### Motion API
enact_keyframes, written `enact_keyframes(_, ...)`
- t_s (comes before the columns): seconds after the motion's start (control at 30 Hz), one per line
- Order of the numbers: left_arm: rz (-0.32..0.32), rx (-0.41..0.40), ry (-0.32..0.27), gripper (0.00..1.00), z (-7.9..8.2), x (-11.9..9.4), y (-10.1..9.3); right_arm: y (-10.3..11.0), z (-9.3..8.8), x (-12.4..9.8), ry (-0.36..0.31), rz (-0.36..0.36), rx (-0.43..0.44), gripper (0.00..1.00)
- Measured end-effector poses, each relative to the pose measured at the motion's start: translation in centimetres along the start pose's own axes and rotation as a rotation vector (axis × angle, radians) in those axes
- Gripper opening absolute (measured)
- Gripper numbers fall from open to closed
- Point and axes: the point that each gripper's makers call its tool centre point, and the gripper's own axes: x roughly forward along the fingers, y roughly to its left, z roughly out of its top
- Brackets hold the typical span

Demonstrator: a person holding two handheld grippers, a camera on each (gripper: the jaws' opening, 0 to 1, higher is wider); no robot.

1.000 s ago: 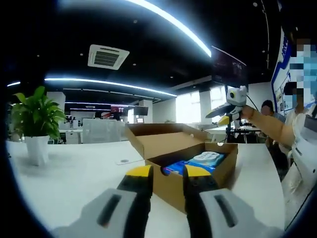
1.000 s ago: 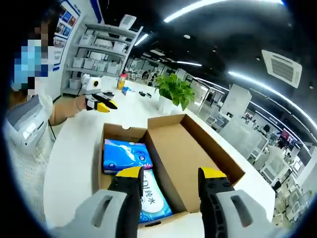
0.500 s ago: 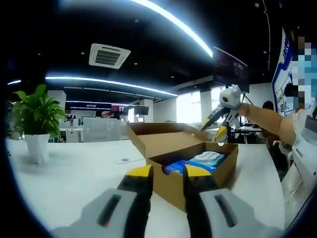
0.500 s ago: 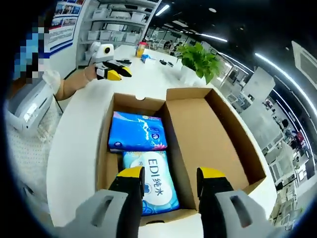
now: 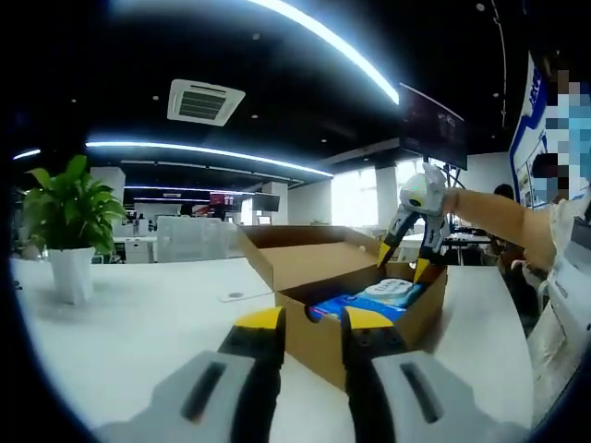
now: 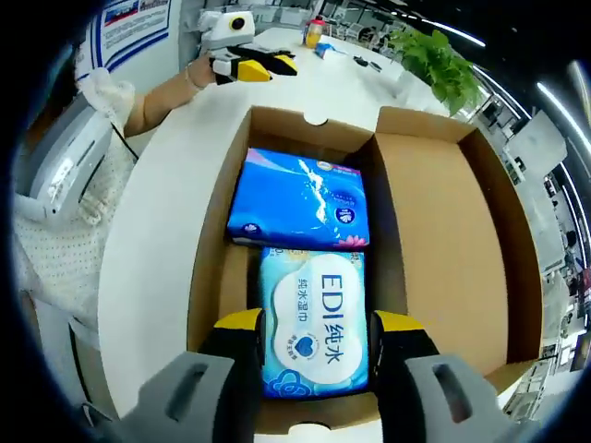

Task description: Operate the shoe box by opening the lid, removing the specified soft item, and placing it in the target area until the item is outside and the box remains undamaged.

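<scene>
The brown cardboard shoe box (image 6: 214,242) lies open on the white table, its lid flap (image 6: 434,231) folded back to the right. Inside are a dark blue soft pack (image 6: 300,197) at the far end and a light blue wipes pack (image 6: 314,300) at the near end. My right gripper (image 6: 320,325) hangs open just above the light blue pack, a jaw to each side of it. From the left gripper view, the right gripper (image 5: 404,260) points down into the box (image 5: 420,309). My left gripper (image 5: 312,323) stands open and empty, low in front of the box.
A potted plant (image 5: 65,217) stands on the white table (image 5: 138,323) to the left. A person's sleeve (image 6: 65,175) is beside the table edge, and a hand holds the left gripper (image 6: 263,66) beyond the box. Shelves and small items lie further back.
My right gripper has come down over the box and closer to the light blue pack. The left gripper has hardly moved.
</scene>
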Motion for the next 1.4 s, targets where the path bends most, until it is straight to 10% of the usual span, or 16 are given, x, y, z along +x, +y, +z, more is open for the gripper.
enact_keyframes(0.5, -0.008, 0.004, 0.012, 0.24, -0.3, 0.2, -0.2, 0.2, -1.7, 2.6, 0.185, 0.086, -0.003, 0.59)
enact_keyframes(1.4, -0.134, -0.054, 0.029, 0.28, -0.7, 0.3, -2.5, 0.8, -3.5, 5.3, 0.296, 0.198, 0.016, 0.67)
